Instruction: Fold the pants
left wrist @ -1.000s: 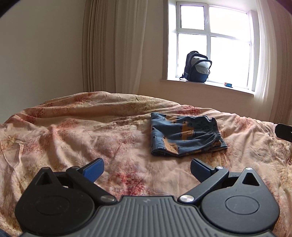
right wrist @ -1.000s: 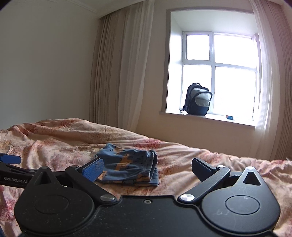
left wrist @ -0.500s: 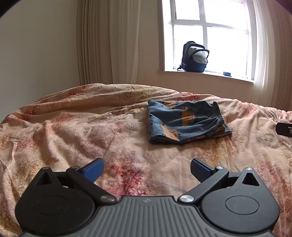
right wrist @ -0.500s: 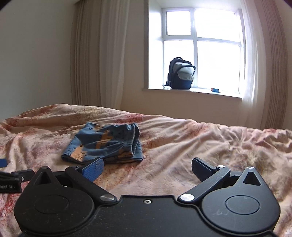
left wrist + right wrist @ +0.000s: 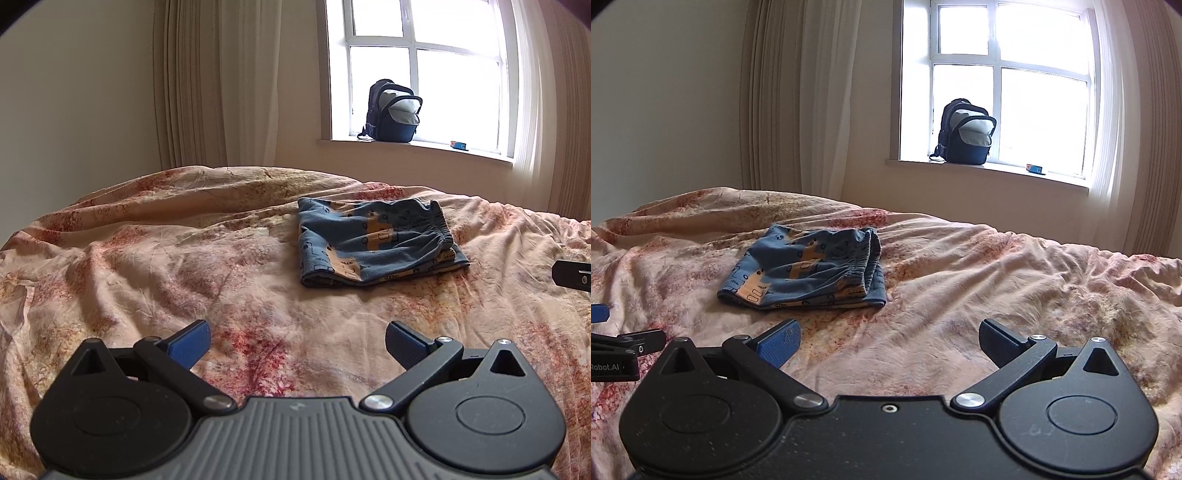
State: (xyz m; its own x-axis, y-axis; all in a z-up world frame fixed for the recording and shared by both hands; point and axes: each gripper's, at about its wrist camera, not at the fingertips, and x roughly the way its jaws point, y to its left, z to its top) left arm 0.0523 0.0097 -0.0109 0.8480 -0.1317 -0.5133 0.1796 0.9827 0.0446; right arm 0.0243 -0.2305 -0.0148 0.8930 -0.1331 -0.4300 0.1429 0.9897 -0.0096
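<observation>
Blue patterned pants (image 5: pixel 373 245) lie folded into a small rectangle on the bed, ahead and right of my left gripper (image 5: pixel 297 345). In the right wrist view the pants (image 5: pixel 809 273) lie ahead and left of my right gripper (image 5: pixel 889 345). Both grippers are open and empty, held above the bedspread, well short of the pants. The left gripper's edge (image 5: pixel 613 350) shows at the left of the right wrist view, and the right gripper's edge (image 5: pixel 574 277) shows at the right of the left wrist view.
A rumpled pink floral bedspread (image 5: pixel 166 258) covers the bed. A dark backpack (image 5: pixel 393 110) and a small blue item (image 5: pixel 459 145) sit on the windowsill behind the bed. Curtains (image 5: pixel 214 85) hang at the far wall.
Both grippers stay open and empty. Both views have shifted, and the right view has swung right, so the pants now sit further left in it.
</observation>
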